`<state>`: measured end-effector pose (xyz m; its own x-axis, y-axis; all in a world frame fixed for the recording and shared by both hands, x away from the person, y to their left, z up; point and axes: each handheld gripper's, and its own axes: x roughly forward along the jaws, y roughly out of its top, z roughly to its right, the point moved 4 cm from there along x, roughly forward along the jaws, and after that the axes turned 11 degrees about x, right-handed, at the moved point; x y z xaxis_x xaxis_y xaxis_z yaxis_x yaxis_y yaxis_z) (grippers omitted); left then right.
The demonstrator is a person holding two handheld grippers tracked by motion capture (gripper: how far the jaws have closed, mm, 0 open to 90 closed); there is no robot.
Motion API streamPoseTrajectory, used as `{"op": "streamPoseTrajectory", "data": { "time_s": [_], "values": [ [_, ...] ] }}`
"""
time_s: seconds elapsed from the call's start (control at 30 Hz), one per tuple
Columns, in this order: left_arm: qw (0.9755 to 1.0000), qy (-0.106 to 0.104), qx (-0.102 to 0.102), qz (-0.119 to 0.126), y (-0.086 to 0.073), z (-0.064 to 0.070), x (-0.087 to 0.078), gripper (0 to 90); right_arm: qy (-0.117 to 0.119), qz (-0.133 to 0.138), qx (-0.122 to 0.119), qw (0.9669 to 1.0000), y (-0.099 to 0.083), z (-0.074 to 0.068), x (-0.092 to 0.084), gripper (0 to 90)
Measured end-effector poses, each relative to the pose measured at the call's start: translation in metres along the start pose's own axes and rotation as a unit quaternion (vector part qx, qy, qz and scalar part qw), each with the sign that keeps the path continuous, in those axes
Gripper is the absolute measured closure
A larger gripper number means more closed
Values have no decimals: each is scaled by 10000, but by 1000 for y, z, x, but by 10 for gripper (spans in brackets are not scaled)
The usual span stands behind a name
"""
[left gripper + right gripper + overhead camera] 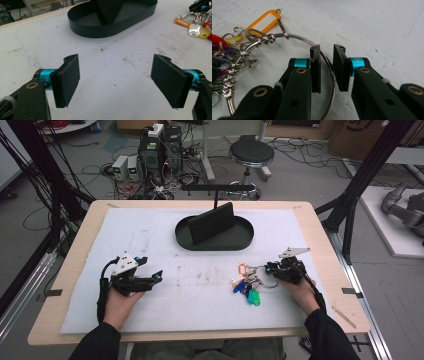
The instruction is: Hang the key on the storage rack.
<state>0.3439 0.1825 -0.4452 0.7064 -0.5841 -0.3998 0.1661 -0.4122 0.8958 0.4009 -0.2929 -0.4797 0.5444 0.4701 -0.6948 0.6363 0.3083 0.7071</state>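
Upper centre of the high view: a black oval tray on the white mat covering the table — inside it, one dark flat slab standing tilted, nothing else visible. Right of centre, a wire key ring with coloured tags, flat on the mat. Right gripper jaws narrowly parted, the ring's wire between them — apparently not clamped. Lower left, left gripper jaws spread wide over bare mat.
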Motion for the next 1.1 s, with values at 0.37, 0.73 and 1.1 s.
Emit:
{"op": "streamPoseTrajectory", "data": {
  "time_s": [0.37, 0.73, 1.1],
  "values": [
    [10000, 18, -4, 3, -1, -1, -2, 234, 77, 91, 270, 9996, 3, 4, -7, 874],
    [10000, 8, -11, 9, 0, 1, -1, 234, 168, 521, 525, 9971, 8, 6, -23, 875],
    [10000, 0, -4, -2, 0, 2, 0, 234, 147, 926, 667, 9934, 15, -1, -28, 875]
  ]
}}
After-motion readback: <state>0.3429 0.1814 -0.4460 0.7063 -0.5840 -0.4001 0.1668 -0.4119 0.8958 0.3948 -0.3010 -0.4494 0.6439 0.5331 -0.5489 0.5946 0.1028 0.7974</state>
